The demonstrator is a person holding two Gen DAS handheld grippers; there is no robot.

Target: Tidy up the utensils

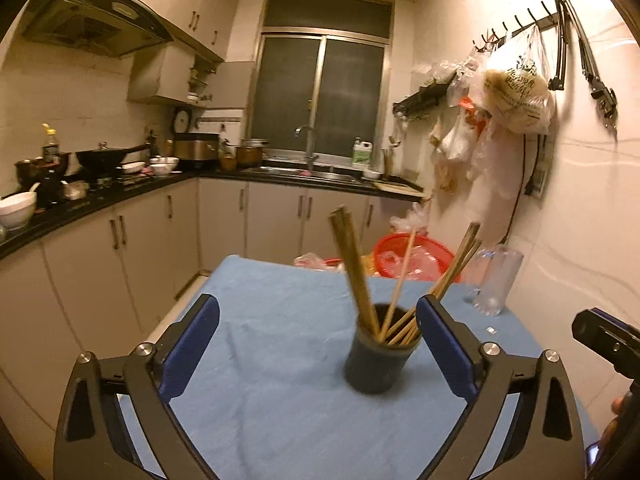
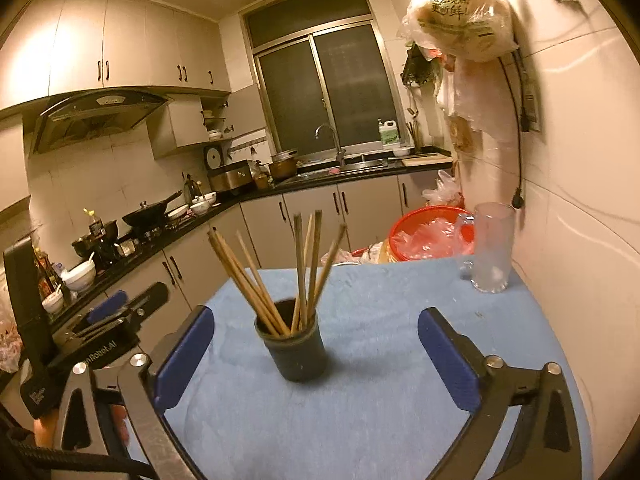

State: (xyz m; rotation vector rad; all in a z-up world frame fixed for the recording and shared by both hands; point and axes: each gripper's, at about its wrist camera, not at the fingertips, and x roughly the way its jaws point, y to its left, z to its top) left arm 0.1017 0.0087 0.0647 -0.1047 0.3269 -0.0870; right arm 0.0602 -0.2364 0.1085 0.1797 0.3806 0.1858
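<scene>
Both jaws wide open, holding nothing. Dark round plastic cup [image 2: 297, 350] of wooden chopsticks [image 2: 276, 276] sits mid-frame on the blue tablecloth [image 2: 380, 400]. I'd bring my right gripper [image 2: 316, 354] onto one stick near its top (they splay, so pick an outlier); left gripper [image 1: 318, 346] steadies the cup.

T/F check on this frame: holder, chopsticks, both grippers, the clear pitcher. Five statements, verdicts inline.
1. The chopsticks stand in the dark holder. True.
2. The left gripper is shut on the holder. False: it is open, its fingers apart on either side of the holder, with nothing held.
3. The right gripper is open and empty. True.
4. The clear pitcher lies on its side. False: it stands upright on the blue cloth, near the wall.
5. The holder is tipped over. False: it stands upright on the cloth.
</scene>
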